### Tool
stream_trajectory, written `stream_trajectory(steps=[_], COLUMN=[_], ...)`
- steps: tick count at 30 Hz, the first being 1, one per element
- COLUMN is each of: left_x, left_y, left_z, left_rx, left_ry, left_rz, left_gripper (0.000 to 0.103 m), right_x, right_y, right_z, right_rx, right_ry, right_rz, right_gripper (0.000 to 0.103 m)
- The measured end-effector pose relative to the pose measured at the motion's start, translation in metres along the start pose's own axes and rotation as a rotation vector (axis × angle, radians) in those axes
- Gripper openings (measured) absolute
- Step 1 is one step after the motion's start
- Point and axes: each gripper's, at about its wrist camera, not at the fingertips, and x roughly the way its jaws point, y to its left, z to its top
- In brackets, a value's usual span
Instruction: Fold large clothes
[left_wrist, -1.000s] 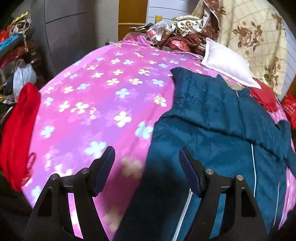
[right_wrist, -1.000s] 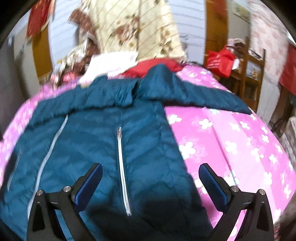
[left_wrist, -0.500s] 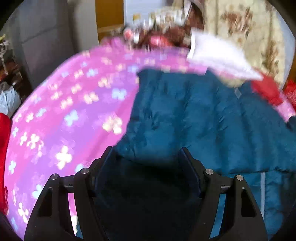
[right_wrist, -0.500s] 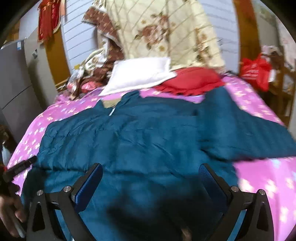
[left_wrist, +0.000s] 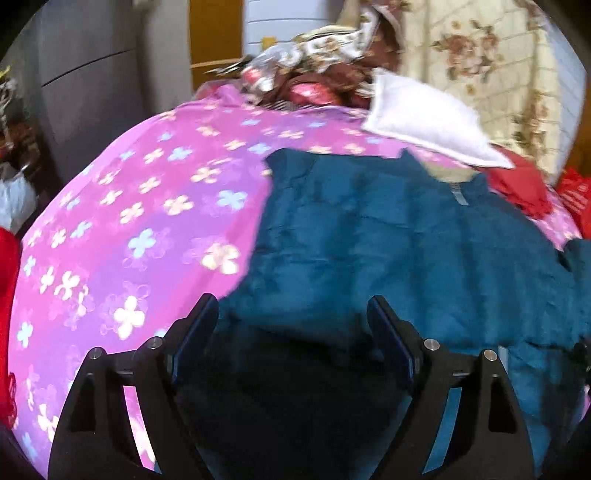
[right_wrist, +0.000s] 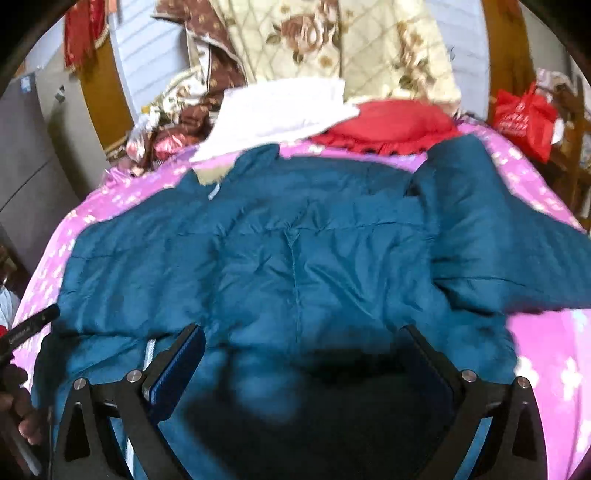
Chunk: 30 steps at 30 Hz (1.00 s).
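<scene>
One teal jacket (right_wrist: 295, 258) covers most of the pink flowered bed (left_wrist: 129, 221); since a second ago its near hem has been folded up toward the collar, a first fold. Its right sleeve (right_wrist: 498, 240) lies spread. The left gripper (left_wrist: 291, 332) has just been opening, and its pads stand clear of the cloth. The right gripper (right_wrist: 303, 354) is spread wide, holding nothing.

A bed under a pink flowered sheet (left_wrist: 140, 221) fills the frame's middle. At its top lie a white pillow (right_wrist: 280, 107), a red cushion (right_wrist: 391, 125) and a cream rose-patterned quilt (right_wrist: 354, 40). Grey cabinet (left_wrist: 88, 74) upper left; white panelled wall (right_wrist: 147, 48) behind; red bag (right_wrist: 524, 118) upper right
</scene>
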Motion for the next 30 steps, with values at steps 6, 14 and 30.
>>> stream_trajectory(steps=[6,14,30], left_x=[-0.027,-0.048,-0.031], left_y=[-0.027,-0.044,-0.061], left_z=[-0.019,-0.033,-0.046], left_rx=[0.081,0.114,0.171], left_ry=[-0.023,-0.032,0.054], left_rz=[-0.030,-0.111,-0.089], left_gripper=[0.083,0.083,0.083], right_x=[-0.073,-0.126,-0.150], right_y=[-0.005,-0.074,-0.324], right_z=[-0.048,-0.100,-0.076], right_rx=[0.010,0.064,0.493], right_ry=[-0.116,-0.065,0.020], right_rz=[0.003,-0.122,-0.375], right_gripper=[0.103,0.103,0.089])
